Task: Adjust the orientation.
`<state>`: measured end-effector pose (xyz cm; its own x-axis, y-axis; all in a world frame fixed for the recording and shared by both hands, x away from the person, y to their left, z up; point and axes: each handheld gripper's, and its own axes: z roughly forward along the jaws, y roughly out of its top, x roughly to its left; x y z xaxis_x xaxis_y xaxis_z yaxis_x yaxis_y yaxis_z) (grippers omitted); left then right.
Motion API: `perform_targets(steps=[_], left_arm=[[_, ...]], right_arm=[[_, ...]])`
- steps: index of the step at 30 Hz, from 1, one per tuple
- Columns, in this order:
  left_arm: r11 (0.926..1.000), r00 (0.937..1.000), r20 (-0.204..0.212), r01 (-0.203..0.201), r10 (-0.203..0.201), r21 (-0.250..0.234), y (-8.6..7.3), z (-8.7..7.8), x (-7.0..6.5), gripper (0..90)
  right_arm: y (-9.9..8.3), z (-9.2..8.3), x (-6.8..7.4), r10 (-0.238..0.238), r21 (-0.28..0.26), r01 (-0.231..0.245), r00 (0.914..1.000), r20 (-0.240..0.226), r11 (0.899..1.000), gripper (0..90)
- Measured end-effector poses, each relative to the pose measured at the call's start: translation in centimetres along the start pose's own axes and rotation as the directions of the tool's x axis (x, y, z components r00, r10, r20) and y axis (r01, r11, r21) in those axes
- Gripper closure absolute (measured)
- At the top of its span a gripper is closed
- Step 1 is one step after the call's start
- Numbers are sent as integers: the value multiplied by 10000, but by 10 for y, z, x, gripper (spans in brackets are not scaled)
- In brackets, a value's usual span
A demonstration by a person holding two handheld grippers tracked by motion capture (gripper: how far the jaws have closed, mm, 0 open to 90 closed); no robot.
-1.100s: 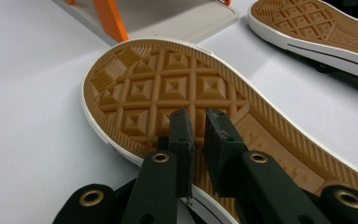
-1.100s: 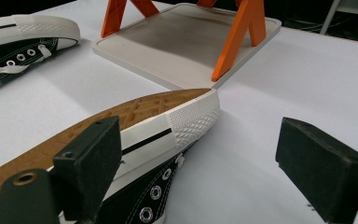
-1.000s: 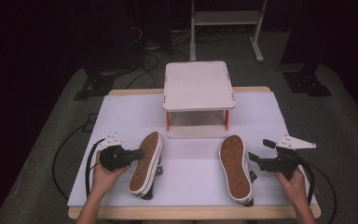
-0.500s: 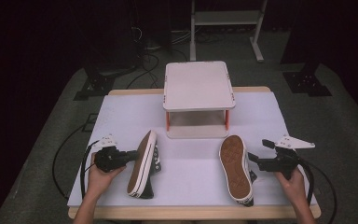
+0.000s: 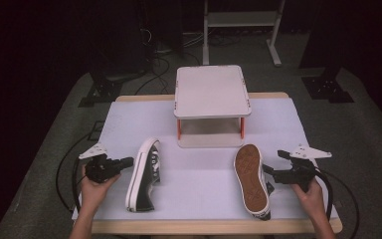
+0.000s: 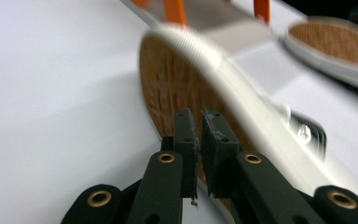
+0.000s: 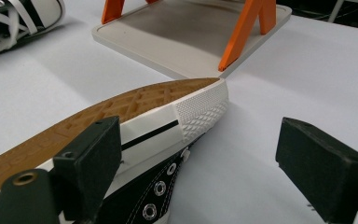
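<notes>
On the white table [image 5: 199, 189], lines by item:

Left shoe: the black-and-white sneaker [image 5: 144, 175] lies on its side on the left half of the table, white rim toward the person's left, laces facing right. The left gripper view shows its tan sole [image 6: 177, 88] just ahead of the jaws.

Left gripper: [image 5: 128, 163] held level in the left hand [image 5: 93, 186], tip just beside the left shoe's sole edge. Its jaws have just been closing and now stand pressed almost together with nothing between them; the pads [image 6: 186, 135] are empty.

Right shoe: the second sneaker [image 5: 251, 180] lies tipped over on the right half, tan sole up; the right gripper view shows its toe cap [image 7: 200, 109] pointing toward the stand.

Right gripper: [image 5: 269, 173] held in the right hand [image 5: 311, 191], just beside the right shoe's outer side. Its jaws are spread wide; one pad [image 7: 91, 163] sits close against the shoe's side, the other well apart from it, so nothing is clamped.

Stand: a pale two-level rack [image 5: 211, 92] with orange legs [image 7: 242, 28] stands at the middle back of the table, behind both shoes.
</notes>
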<state>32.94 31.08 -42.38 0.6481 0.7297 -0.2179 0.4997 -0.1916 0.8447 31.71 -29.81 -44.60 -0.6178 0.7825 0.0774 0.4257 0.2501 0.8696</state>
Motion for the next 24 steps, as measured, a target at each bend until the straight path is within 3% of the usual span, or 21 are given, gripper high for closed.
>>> perform_targets(steps=[1,4,9,15,24], left_arm=[[9999,9997,253,9,-6,-148,1,-6,1,852],[9998,9997,181,-133,136,-126,3,-11,-1,843],[9989,9980,524,-334,351,-325,6,-12,-11,833],[9934,9883,1010,-1137,1143,-118,17,-2,-35,833],[9887,9822,1230,-1465,1418,302,23,16,-45,834]], right_arm=[[0,0,0,6,26,-6,10000,13,10000,140],[-1,3,0,-22,101,22,10000,6,9999,140],[-1,3,1,-15,78,15,10000,19,10000,140],[-1,3,1,-5,47,5,10000,-1,10000,140],[-1,-1,-1,85,-101,-84,10000,32,9999,140]])
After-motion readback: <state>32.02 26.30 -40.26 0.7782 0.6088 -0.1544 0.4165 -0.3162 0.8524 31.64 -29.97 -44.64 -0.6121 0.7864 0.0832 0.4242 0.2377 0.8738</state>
